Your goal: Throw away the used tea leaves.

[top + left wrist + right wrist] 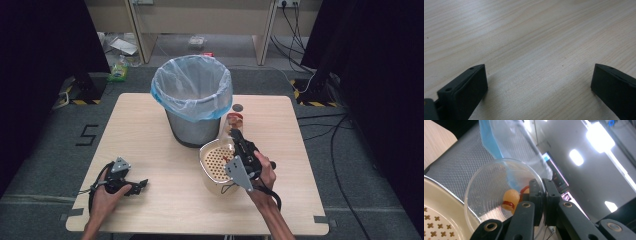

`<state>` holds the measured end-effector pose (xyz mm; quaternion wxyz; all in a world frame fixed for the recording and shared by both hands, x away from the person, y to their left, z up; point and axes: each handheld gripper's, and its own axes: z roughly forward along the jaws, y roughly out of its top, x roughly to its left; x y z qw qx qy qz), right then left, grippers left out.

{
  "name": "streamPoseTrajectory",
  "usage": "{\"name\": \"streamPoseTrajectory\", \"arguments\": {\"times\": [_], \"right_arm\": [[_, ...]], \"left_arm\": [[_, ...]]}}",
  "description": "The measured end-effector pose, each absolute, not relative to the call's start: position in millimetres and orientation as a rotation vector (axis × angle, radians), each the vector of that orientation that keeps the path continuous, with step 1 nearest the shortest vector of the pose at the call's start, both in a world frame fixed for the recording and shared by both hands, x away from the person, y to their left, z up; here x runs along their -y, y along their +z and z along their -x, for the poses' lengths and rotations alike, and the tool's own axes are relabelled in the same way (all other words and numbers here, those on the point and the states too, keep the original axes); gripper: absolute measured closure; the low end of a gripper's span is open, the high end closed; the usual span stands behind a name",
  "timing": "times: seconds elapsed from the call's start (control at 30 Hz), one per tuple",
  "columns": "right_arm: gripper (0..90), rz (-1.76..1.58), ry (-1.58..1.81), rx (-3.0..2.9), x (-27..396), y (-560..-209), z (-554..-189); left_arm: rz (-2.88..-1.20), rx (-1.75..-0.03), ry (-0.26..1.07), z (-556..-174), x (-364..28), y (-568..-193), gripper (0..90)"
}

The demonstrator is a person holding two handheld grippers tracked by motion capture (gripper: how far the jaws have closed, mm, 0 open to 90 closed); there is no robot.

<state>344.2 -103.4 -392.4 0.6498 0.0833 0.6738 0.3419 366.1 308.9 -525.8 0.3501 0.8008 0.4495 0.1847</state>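
The right hand-held gripper (235,134) pinches the rim of a clear cup (499,195) with yellow and red bits inside, tipped above a cream strainer bowl (216,162). A lined bin (192,97) stands just behind. The left hand-held gripper (141,185) rests spread apart on the worktop (165,200).

The high view is evenly lit over the pale wooden surface (165,200), while both side edges fall into near-black; the picture is soft and low in detail. In the left gripper view the wood grain is sharp farther off, but the two black jaws at the bottom are blurred, and a faint shadow lies between them. In the right gripper view, ceiling lights (599,136) blow out to white glare, the background is out of focus, and the clear plastic cup (499,195) catches pale reflections.
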Motion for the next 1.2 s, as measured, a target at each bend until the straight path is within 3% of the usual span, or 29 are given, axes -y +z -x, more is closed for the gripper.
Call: {"name": "streamPoseTrajectory", "arguments": {"times": [1.2], "right_arm": [[87.5, 0.008, 0.575, -1.412, 81.6, -406.9, -336.2]], "left_arm": [[-2.076, -1.164, 0.478, -366.2, -309.1, -525.7, 0.0]]}}
